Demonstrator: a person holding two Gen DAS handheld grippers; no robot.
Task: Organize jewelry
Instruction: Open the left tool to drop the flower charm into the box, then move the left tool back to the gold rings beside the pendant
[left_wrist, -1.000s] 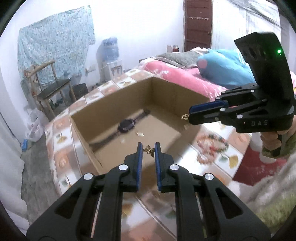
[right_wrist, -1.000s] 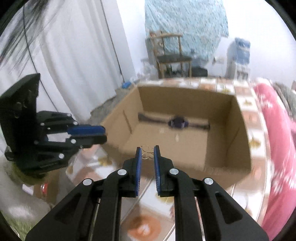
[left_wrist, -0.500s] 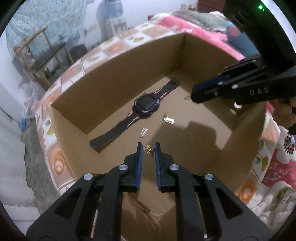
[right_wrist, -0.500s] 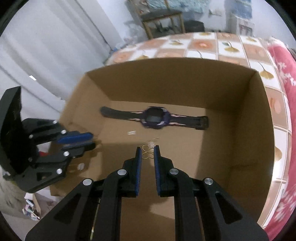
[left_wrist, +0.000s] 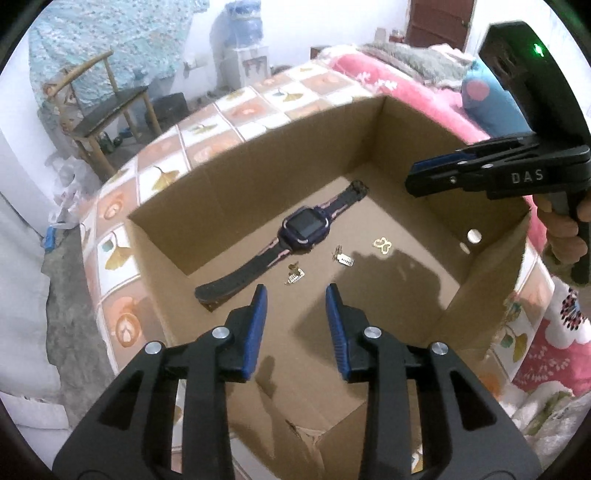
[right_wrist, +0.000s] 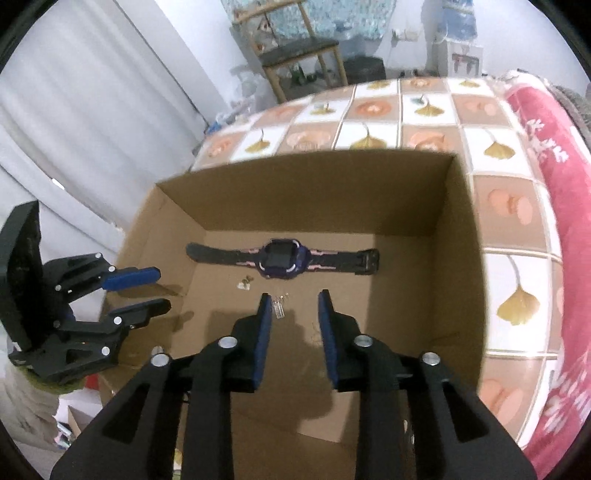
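Note:
An open cardboard box (left_wrist: 258, 173) (right_wrist: 332, 192) holds a dark watch (left_wrist: 304, 229) (right_wrist: 282, 258) lying flat. Two small tagged earrings (left_wrist: 295, 275) (left_wrist: 343, 256) and a gold butterfly-shaped earring (left_wrist: 382, 243) lie loose on the box floor. My left gripper (left_wrist: 295, 295) (right_wrist: 162, 290) hangs over the near part of the box, its jaws opening with nothing between them. My right gripper (right_wrist: 293, 299) (left_wrist: 413, 177) hovers over the right side, jaws also opening and empty. A tagged earring (right_wrist: 279, 308) shows on the floor beneath its fingers.
The box stands on a cloth with a leaf-and-flower tile pattern (left_wrist: 207, 129) (right_wrist: 517, 295). A pink blanket (left_wrist: 388, 77) lies beyond it. A wooden chair (left_wrist: 107, 107) stands further back and white curtains (right_wrist: 92, 129) hang at the left. A hand (left_wrist: 565, 236) grips the right gripper's handle.
Both grippers moved in over the box and tilted down. Both were shut on small gold earrings; now both have spread, and the butterfly earring lies on the box floor.

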